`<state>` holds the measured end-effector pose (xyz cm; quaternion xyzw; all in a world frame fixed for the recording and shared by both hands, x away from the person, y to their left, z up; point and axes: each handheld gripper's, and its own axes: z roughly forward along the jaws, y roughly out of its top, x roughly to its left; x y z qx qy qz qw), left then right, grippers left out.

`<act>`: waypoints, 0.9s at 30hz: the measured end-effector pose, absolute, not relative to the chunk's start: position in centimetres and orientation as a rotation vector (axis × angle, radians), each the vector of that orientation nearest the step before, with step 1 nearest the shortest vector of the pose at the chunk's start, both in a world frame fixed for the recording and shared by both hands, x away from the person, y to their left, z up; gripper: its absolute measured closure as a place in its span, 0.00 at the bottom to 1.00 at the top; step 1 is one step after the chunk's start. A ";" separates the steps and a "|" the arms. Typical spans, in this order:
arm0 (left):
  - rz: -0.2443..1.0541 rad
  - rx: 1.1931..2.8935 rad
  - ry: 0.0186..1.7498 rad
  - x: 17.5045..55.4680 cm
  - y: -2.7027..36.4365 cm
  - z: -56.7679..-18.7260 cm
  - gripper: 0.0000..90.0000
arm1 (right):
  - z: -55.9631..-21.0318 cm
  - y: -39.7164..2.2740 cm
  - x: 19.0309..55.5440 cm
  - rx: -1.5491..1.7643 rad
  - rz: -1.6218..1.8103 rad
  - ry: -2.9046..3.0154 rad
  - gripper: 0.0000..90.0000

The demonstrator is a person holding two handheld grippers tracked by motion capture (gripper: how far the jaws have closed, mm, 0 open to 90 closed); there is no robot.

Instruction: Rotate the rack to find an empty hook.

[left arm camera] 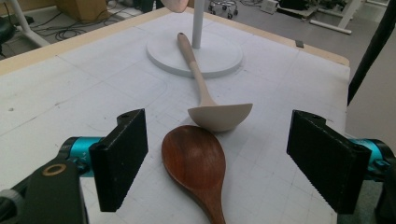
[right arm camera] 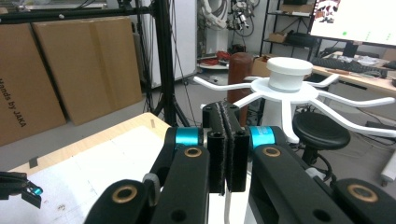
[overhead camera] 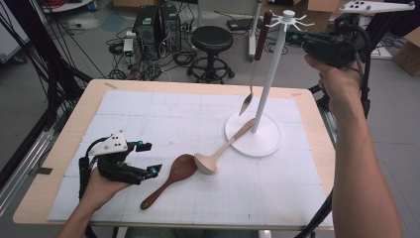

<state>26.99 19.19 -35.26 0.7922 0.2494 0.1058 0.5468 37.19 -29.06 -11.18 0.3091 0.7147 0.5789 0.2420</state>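
Dark reddish-brown spoon [left arm camera: 196,158]; pale beige ladle [left arm camera: 219,115]; white rack [overhead camera: 270,74]; white gridded mat [overhead camera: 148,119].

Table layout, rack and utensils.
Rack [overhead camera: 270,74] stood on mat [overhead camera: 148,114] toward far right; base [overhead camera: 262,144] under pole. Knife [overhead camera: 256,54] hung from a rack arm, left of pole. Ladle [overhead camera: 223,148] lay with handle end on base, bowl toward near left, just beside spoon [overhead camera: 171,178]. Left gripper [overhead camera: 148,158] sat left of spoon; right gripper [overhead camera: 297,39] held high, right of rack top.
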 end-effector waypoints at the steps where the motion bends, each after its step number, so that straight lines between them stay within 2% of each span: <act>1: 0.251 1.877 0.591 27.0 19.2 -35.3 0.23 | -11.2 -29.0 37.2 0.846 1.588 1.953 1.00; 5: 0.251 1.874 0.596 27.0 19.3 -35.3 0.23 | -11.4 -29.2 37.0 0.845 1.598 1.953 1.00; 11: 0.256 1.875 0.597 27.1 19.4 -35.3 0.23 | -12.1 -29.4 36.4 0.832 1.628 1.971 0.93; 25: 0.265 1.877 0.604 27.2 19.6 -35.4 0.23 | -14.8 -29.0 35.1 0.821 1.662 2.031 0.69; 27: 0.265 1.879 0.604 27.2 19.6 -35.4 0.23 | -15.3 -28.8 34.9 0.814 1.664 2.044 0.69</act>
